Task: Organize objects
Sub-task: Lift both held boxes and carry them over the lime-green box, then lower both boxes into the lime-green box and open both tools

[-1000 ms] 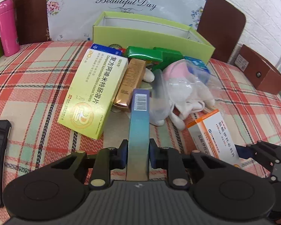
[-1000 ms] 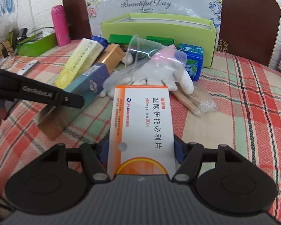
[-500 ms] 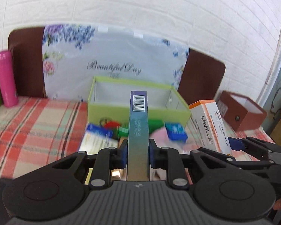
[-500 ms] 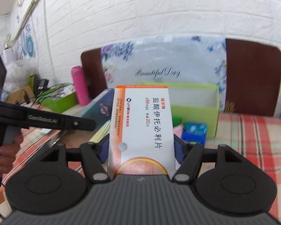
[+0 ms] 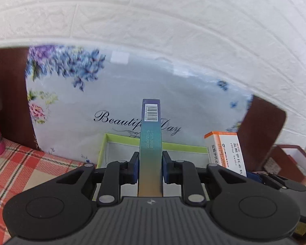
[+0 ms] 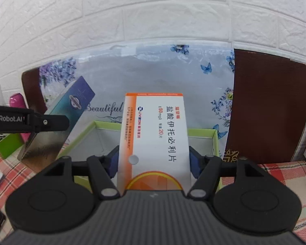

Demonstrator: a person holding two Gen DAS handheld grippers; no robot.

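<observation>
Both grippers clamped: left gripper (image 5: pixel 150 168) on edgewise teal box (image 5: pixel 150 143), right gripper (image 6: pixel 154 161) on orange-white box (image 6: pixel 156 134), long axes forward.

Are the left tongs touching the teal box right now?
Touching. The left wrist view shows the left tongs with both pads pressed against the teal box.

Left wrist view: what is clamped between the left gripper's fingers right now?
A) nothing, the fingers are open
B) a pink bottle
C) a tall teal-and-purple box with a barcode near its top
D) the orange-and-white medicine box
C: the blue fingers of the left gripper press both sides of the tall teal-and-purple box, barcode near its top.
</observation>
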